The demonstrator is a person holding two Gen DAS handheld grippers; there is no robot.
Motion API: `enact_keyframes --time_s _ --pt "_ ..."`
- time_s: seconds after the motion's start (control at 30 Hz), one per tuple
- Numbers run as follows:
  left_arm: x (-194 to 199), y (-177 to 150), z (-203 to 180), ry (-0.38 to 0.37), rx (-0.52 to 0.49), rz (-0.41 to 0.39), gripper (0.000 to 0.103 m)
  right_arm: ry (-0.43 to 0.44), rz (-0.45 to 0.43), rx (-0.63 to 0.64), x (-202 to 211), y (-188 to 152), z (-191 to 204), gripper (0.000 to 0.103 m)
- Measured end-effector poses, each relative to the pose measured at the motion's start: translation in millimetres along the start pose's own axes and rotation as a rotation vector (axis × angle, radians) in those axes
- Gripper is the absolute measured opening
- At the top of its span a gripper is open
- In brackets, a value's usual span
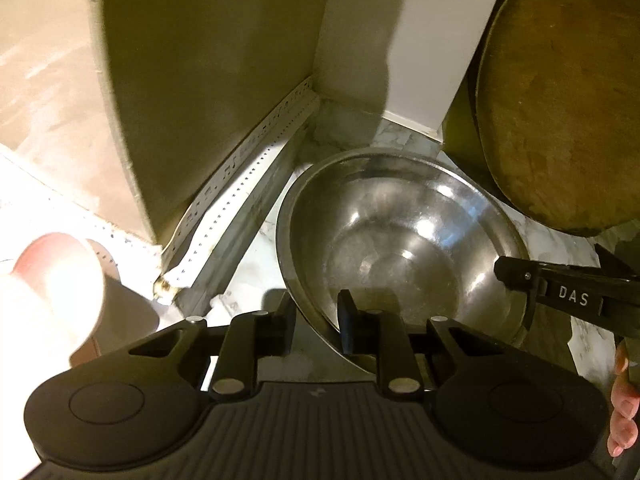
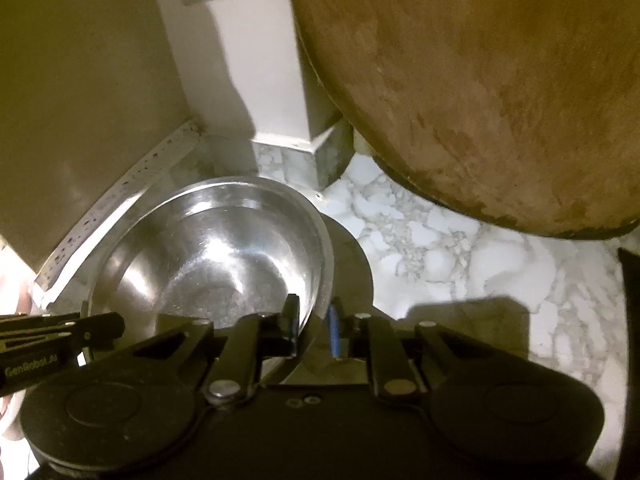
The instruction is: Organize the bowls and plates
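Both jaws pinch the rim of my steel bowl [image 1: 400, 240], left gripper [image 1: 318, 320] near me and right gripper [image 2: 314, 330] on its side.

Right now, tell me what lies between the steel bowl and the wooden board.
Only bare marble counter separates bowl and board; right wrist view shows it.

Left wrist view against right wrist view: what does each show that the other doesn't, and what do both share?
Only the left wrist view shows the left gripper straddling the near rim of the round stainless steel bowl, plus a pale blurred cup at left. Only the right wrist view shows the right gripper straddling the bowl's rim and a wide stretch of white marbled countertop. Both share the bowl, the round brown wooden board and the white perforated strip.
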State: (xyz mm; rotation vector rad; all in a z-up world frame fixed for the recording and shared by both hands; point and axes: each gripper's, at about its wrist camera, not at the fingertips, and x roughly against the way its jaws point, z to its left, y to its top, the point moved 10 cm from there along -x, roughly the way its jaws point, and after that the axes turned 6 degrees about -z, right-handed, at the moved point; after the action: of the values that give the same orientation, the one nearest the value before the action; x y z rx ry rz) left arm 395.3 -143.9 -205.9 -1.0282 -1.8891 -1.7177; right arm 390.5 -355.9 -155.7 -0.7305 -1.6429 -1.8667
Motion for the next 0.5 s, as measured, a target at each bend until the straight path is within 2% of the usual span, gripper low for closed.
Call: enact_keyframes --time_s 0.5 --pt "74.9 -32.2 3.9 -0.029 -0.026 -0.004 0.021 -0.002 -0.053 -0.050 89.9 -36.9 26.7 0.016"
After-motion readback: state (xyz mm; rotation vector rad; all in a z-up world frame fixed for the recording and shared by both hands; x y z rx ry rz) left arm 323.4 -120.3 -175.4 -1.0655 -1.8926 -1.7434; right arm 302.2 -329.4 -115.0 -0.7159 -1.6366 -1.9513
